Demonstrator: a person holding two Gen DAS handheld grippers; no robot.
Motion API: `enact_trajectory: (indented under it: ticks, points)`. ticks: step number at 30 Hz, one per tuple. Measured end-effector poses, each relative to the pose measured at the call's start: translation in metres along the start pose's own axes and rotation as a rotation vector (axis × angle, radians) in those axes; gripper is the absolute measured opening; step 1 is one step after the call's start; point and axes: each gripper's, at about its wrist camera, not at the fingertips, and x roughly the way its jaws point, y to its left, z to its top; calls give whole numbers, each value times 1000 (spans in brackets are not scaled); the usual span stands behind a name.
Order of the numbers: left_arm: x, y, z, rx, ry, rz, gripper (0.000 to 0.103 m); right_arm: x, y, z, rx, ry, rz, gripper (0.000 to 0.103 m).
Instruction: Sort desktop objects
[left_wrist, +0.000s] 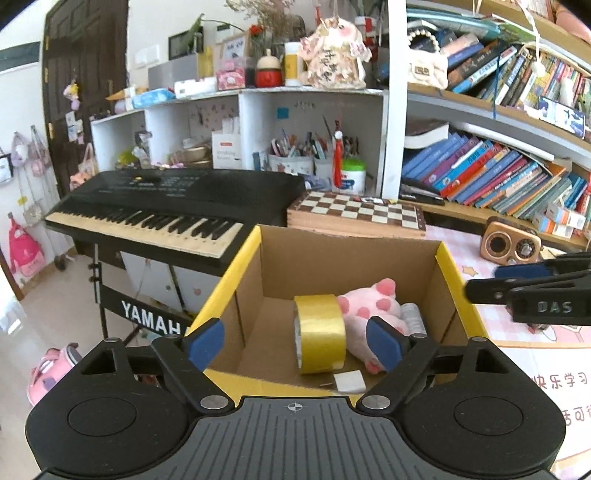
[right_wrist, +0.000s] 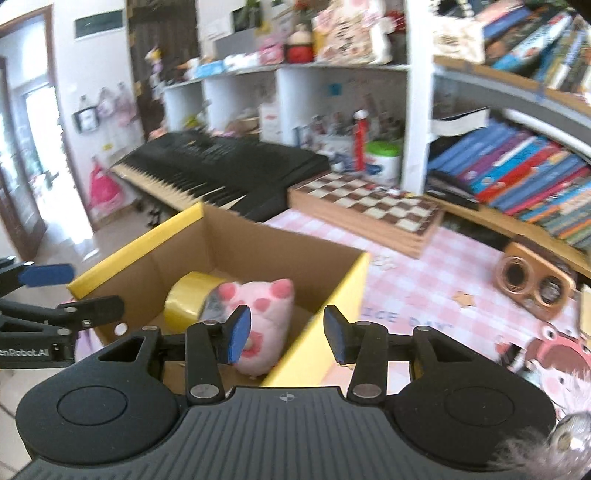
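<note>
An open cardboard box with yellow outer walls (left_wrist: 240, 258) (right_wrist: 136, 247) stands on the desk. Inside lie a yellow tape roll (left_wrist: 320, 334) (right_wrist: 184, 295), a pink spotted plush toy (left_wrist: 373, 306) (right_wrist: 264, 301), a grey roll (left_wrist: 412, 314) and a white pad (left_wrist: 349, 381). My left gripper (left_wrist: 295, 343) is open and empty above the box's near edge. My right gripper (right_wrist: 288, 332) is open and empty over the box's right wall; it also shows in the left wrist view (left_wrist: 524, 284). The left gripper shows at the left in the right wrist view (right_wrist: 59, 291).
A wooden chessboard (left_wrist: 354, 214) (right_wrist: 369, 206) lies behind the box. A small wooden radio (left_wrist: 511, 243) (right_wrist: 535, 284) sits at the right on the pink checked tablecloth (right_wrist: 424, 273). A black keyboard (left_wrist: 177, 206) stands left. Bookshelves (left_wrist: 498, 173) fill the back.
</note>
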Motion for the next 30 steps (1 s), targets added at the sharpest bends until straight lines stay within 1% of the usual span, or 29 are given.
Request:
enact_trajectory:
  ticks: [2, 5, 17, 26, 30]
  points:
    - [-5, -1, -3, 9, -14, 16, 88, -9, -1, -6, 20, -14, -43, 45]
    - [-15, -2, -8, 15, -34, 21, 92, -22, -1, -15, 40, -17, -91, 46]
    - [-57, 2, -32, -1, -50, -25, 92, -83, 17, -65, 90, -55, -216, 55]
    - [-85, 6, -50, 12, -50, -57, 92, -110, 39, -101, 137, -49, -264, 56]
    - [-97, 10, -59, 16, -53, -62, 92, -120, 56, -117, 135, -66, -281, 56]
